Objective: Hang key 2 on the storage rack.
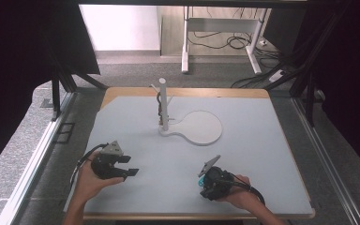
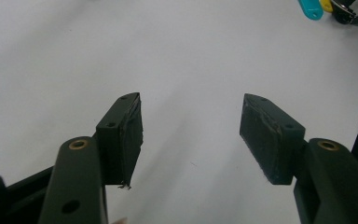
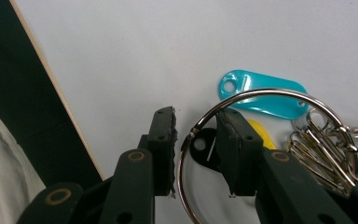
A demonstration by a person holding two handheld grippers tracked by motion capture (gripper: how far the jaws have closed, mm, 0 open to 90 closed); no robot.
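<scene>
The right gripper [image 3: 195, 154] has its jaws nearly pinching the thin shiny metal key ring [image 3: 261, 100], light, hard and slippery; the left gripper [image 2: 191, 135] gapes wide.

A large silver key ring [image 3: 261, 100] lies flat on the pale table top near its front edge, right of centre; a teal oval tag [image 3: 261, 95] with a punched hole rests under its far arc; a yellow tag [image 3: 258, 133] and a black tag [image 3: 204, 144] sit inside the loop; smaller metal rings and clips [image 3: 326, 149] bunch at one side.
</scene>
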